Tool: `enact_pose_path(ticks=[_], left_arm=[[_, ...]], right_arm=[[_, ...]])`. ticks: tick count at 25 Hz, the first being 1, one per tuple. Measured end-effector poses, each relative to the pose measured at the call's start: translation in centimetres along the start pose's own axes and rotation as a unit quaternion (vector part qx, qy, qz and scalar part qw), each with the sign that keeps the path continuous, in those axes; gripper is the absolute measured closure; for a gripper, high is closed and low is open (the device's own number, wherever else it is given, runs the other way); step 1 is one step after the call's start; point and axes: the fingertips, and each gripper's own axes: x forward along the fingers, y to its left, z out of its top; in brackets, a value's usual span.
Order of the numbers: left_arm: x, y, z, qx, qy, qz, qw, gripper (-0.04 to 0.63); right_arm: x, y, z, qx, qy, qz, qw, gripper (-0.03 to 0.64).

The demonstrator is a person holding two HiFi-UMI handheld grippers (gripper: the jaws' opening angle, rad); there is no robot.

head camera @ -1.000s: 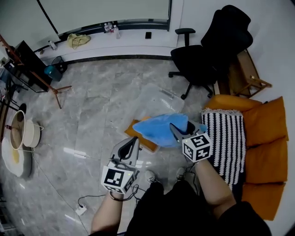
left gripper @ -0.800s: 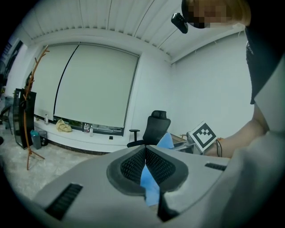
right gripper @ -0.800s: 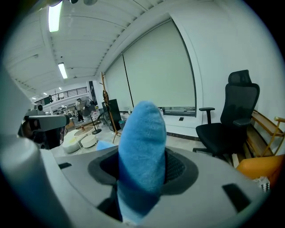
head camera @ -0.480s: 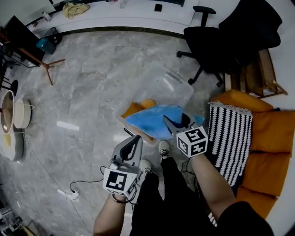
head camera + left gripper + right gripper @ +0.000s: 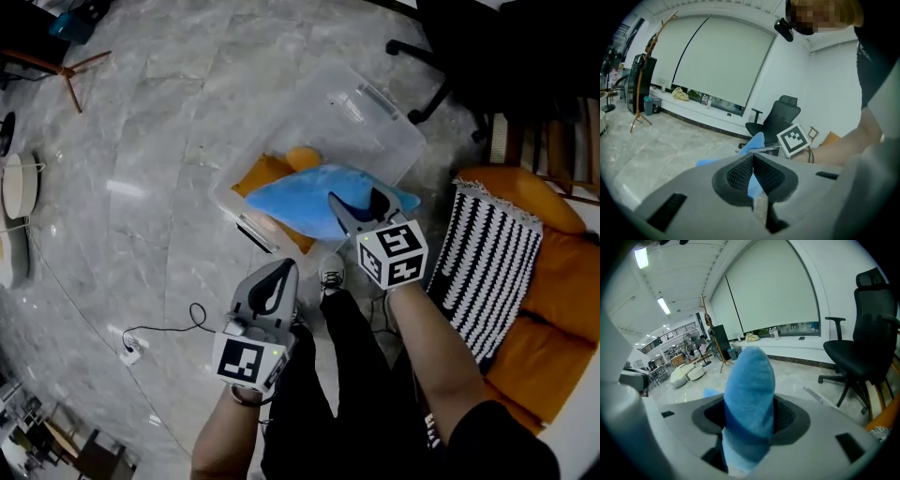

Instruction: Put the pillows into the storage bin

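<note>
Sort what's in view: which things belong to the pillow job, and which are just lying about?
Job: blue pillow, shut in the right gripper; orange pillow inside the clear storage bin; striped cushion on the sofa.
Lying about: office chair; power strip with cable; wooden stand.

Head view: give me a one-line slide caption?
Right gripper holds a blue pillow over the clear storage bin, an orange pillow already inside; left gripper shut and empty.
</note>
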Motion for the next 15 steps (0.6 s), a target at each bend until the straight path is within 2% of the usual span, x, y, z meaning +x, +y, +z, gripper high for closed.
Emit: enact_pose_path(ticks=[4, 6, 8, 15], left_arm=[[1.4, 1.1, -2.6, -0.013, 0.015, 0.002, 0.9998, 0.589], [1.5, 1.2, -2.9, -0.016, 0.006, 0.001, 0.9999, 0.589], [1.4, 1.4, -2.9, -0.023, 0.004, 0.002, 0.9997, 0.589], [1.7, 1.4, -2.4, -0.009, -0.004, -0.006, 0.9999, 0.589]], right_arm=[[4.0, -1.1, -3.0, 0.023, 0.040, -0.002, 0.999, 0.283], [4.6, -1.3, -3.8, 0.036, 0.042, -0.007, 0.998, 0.305], [4.7, -1.1, -3.8, 0.030, 0.030, -0.009, 0.999, 0.267], [4.0, -0.4, -3.9, 0.028, 0.013, -0.005, 1.000, 0.262]])
